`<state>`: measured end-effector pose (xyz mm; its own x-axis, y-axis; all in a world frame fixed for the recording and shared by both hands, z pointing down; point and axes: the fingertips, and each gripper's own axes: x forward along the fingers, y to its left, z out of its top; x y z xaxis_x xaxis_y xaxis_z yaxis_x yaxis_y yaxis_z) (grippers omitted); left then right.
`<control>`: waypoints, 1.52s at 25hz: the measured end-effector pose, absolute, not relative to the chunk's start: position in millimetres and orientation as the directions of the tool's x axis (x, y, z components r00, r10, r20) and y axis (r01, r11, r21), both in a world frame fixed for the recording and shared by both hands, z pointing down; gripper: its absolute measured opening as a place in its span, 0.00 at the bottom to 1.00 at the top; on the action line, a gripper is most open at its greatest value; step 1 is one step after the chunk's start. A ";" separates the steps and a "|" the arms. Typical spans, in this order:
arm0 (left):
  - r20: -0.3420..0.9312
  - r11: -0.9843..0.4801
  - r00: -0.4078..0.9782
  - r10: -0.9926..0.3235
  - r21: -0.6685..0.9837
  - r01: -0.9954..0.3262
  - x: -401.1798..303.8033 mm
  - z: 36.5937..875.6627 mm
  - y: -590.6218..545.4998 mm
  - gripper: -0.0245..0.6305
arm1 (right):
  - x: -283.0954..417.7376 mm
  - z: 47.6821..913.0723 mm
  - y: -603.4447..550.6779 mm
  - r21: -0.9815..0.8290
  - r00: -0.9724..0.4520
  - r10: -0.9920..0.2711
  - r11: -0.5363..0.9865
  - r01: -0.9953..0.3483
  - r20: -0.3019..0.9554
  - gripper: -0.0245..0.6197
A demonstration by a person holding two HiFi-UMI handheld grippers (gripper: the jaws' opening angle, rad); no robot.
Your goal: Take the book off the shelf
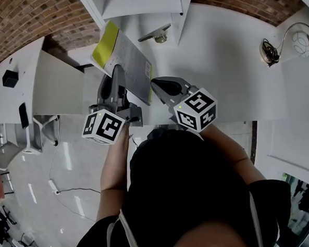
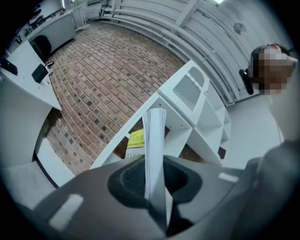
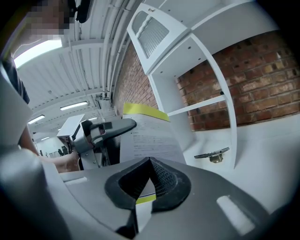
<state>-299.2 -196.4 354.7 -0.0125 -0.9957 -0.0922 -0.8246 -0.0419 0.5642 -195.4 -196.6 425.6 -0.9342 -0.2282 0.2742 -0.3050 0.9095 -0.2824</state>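
Observation:
The book (image 1: 127, 59), thin, with a white printed cover and a yellow band at its far end, is held tilted above the white table (image 1: 219, 64), in front of the white shelf unit (image 1: 142, 3). My left gripper (image 1: 118, 71) is shut on its left edge; in the left gripper view the page edges (image 2: 153, 136) stand upright between the jaws of that gripper (image 2: 157, 180). My right gripper (image 1: 155, 85) is shut on the book's near right corner. In the right gripper view the cover (image 3: 150, 136) rises from the jaws of that gripper (image 3: 143, 190), with the shelf (image 3: 206, 70) behind.
A small metal fitting (image 1: 157, 35) lies on the table at the foot of the shelf. A coiled cable and a lamp (image 1: 275, 47) sit at the right. A white desk (image 1: 13, 82) with dark devices stands at the left, with a brick wall behind.

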 end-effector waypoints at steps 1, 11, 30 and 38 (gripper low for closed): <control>-0.087 -0.044 -0.007 -0.996 0.564 -0.824 -296.6 357.4 -194.7 0.14 | -192.6 425.4 -199.5 -0.285 -0.932 -0.239 0.905 -0.316 0.273 0.03; -0.048 -0.071 0.053 -0.997 0.534 -0.842 -270.7 370.8 -177.9 0.14 | -177.8 426.4 -211.3 -0.315 -0.918 -0.291 0.874 -0.369 0.268 0.03; -0.015 -0.087 0.092 -0.996 0.499 -0.862 -250.7 378.3 -167.3 0.14 | -172.1 421.0 -211.4 -0.335 -0.915 -0.321 0.858 -0.390 0.242 0.03; -0.002 -0.089 0.101 -0.995 0.502 -0.860 -249.1 377.7 -166.6 0.14 | -171.3 420.3 -211.7 -0.337 -0.913 -0.327 0.854 -0.396 0.245 0.03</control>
